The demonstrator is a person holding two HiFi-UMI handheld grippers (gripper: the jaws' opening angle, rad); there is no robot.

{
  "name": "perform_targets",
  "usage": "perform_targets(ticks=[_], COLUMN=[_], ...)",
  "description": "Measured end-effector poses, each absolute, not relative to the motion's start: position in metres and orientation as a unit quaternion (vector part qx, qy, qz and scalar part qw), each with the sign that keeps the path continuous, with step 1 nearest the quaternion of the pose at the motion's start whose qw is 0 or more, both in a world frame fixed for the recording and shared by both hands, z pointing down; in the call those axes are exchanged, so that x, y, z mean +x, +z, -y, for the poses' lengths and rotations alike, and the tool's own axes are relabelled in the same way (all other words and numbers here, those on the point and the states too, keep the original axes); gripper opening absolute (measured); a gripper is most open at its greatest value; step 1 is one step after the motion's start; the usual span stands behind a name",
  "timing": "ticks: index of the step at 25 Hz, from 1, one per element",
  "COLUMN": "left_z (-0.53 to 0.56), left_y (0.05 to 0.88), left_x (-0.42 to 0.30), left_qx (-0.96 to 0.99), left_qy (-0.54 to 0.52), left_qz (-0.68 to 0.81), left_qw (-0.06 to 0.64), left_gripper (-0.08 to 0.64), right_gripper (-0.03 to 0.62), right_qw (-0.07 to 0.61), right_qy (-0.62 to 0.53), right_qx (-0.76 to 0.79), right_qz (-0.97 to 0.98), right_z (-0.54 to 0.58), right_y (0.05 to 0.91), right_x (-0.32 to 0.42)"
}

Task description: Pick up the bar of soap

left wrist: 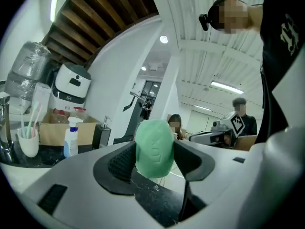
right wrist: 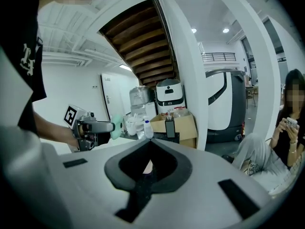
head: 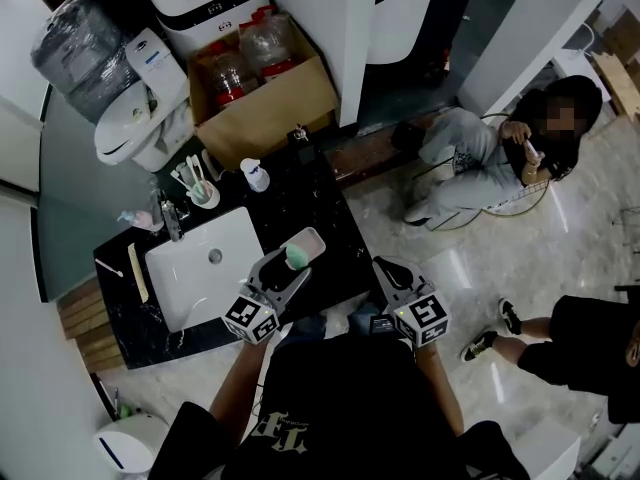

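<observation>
The green bar of soap [left wrist: 154, 148] is clamped upright between the two dark pads of my left gripper [left wrist: 153, 157], which is shut on it. From the head view, the left gripper [head: 290, 264] holds the soap [head: 296, 256] just over the pale soap dish [head: 314, 239] on the black counter [head: 290, 203]. My right gripper [head: 389, 268] hovers off the counter's right edge, jaws closed with nothing between them. In the right gripper view its tips [right wrist: 151, 144] meet, and the left gripper with the soap [right wrist: 116, 122] shows at the left.
A white sink [head: 176, 284] with a faucet [head: 170, 219] lies left of the dish. A cup of toothbrushes [head: 203, 192], a pump bottle [head: 256, 175] and a black dispenser [head: 300, 138] stand behind. A cardboard box [head: 268, 100] and toilet [head: 140, 120] are beyond. A person [head: 480, 163] sits on the floor at right.
</observation>
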State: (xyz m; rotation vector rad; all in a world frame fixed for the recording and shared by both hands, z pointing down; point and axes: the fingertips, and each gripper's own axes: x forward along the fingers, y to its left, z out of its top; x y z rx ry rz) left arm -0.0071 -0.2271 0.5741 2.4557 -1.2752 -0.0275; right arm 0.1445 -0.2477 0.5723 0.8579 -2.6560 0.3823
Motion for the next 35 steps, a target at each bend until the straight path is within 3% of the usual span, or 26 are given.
perform_targets(ticks=[35], left_z=[0.222], left_y=[0.550], left_x=[0.020], left_qx=[0.889], left_qy=[-0.035], left_qz=[0.425], left_qw=[0.168], left_gripper=[0.262], right_gripper=[0.008], right_qw=[0.143], right_qy=[0.116], right_qx=[0.301], right_qz=[0.936], right_z=[0.244], right_y=[0.558], right_x=[0.145])
